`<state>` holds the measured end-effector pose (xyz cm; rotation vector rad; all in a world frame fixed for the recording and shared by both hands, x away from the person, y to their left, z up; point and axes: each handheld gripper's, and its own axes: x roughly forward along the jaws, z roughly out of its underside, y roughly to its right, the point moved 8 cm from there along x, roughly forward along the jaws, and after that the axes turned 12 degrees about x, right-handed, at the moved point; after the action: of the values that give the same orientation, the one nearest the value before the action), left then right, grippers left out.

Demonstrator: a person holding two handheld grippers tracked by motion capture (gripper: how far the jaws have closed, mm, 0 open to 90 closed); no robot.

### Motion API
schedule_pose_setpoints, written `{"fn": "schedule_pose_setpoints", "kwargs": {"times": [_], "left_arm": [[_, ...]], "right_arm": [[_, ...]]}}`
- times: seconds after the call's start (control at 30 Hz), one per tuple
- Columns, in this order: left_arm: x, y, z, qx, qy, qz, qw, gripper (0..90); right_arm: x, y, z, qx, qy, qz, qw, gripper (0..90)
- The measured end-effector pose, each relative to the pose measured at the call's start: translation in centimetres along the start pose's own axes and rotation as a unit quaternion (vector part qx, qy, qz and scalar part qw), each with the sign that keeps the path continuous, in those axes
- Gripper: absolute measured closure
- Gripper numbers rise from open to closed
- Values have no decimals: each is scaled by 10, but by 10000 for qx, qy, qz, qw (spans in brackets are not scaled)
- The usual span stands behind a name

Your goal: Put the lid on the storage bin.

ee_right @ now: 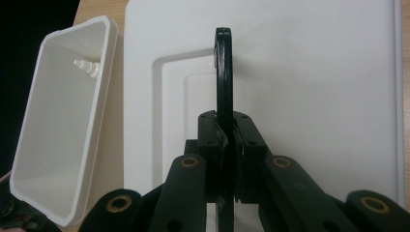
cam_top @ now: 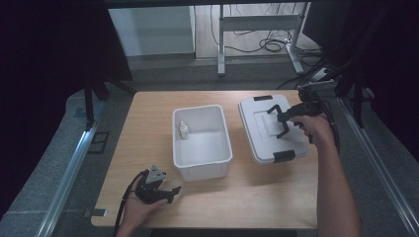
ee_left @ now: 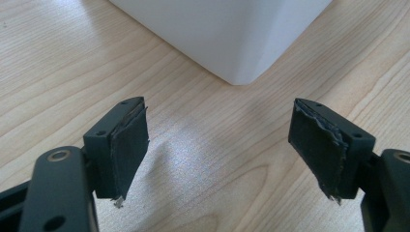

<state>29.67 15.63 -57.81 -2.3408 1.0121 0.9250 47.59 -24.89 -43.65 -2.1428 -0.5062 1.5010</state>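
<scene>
High view: your right gripper (cam_top: 282, 122) sits over the lid (cam_top: 272, 128), a flat white rectangular lid with a raised centre panel and black clips at its near and far edges, lying on the table (cam_top: 247, 192) toward 2 o'clock from the centre. Right gripper view has your jaws clenched on the handle (ee_right: 223, 72), a thin black bar standing upright on edge above the panel. At 9 o'clock from the lid, just beside it, stands the bin (cam_top: 201, 140), white, open-topped, with sloping walls. A bottle (cam_top: 183, 130), small and white with a pointed nozzle, stands inside against the bin's left wall near the far corner. Your left gripper (cam_top: 170, 192) rests low on the table at 7 o'clock from the bin, held in your hand (cam_top: 141, 207). Left gripper view has its jaws spread wide with nothing between them, bare wood below and the bin's corner (ee_left: 237, 72) ahead at 12 o'clock.
</scene>
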Motion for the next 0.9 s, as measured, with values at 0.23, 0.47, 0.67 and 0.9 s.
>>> {"fn": "schedule_pose_setpoints", "kwargs": {"times": [0.23,0.47,0.67,0.9], "left_arm": [[-1,-1,0,-20,10,-5,10000,224],[0,-1,1,-26,19,-9,10000,224],[-2,-2,1,-51,48,-13,10000,224],[-2,-2,1,-49,40,-8,10000,224]], "right_arm": [[-4,-6,2,-25,-12,-61,10000,849],[-10,-17,1,-61,22,-122,9999,849],[-18,-32,0,-122,59,-154,9998,849],[-24,-46,1,-198,70,-225,9995,849]]}}
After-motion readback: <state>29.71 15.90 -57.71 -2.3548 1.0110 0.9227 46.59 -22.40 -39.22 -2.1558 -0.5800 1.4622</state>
